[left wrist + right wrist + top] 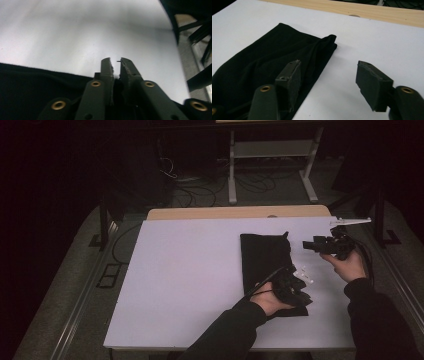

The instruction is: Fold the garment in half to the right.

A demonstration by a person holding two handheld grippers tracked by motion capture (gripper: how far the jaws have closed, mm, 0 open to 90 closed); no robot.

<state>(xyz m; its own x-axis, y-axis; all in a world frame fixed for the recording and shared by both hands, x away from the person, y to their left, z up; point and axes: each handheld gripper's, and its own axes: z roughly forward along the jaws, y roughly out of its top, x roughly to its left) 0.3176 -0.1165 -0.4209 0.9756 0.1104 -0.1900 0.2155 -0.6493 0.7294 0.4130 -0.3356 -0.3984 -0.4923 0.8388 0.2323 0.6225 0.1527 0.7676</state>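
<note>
Cloth: I've got a black cloth (pixel 266 262) folded into a long strip on the right half of the white table (pixel 190 280), running from the far side toward the near edge.
Cloth corner: in my right gripper view the far corner (pixel 329 40) of the cloth is bunched up a little and lifted off the table.
Left gripper: my left gripper (pixel 294 289) sits low at the near end of the cloth, right on its right edge, hand resting on the fabric.
Left jaws: in the left gripper view they're parted by a narrow gap with bare table showing through it at the tips; the cloth's edge lies beneath them, not pinched, so I call it released.
Right gripper: my right gripper (pixel 320 245) hangs just right of the cloth's far end, over bare table.
Right jaws: wide apart and holding nothing; one pad (pixel 293 75) sits above the cloth's edge, the other above the white surface.
Behind: wooden strip (pixel 240 213) along the table's far edge.
</note>
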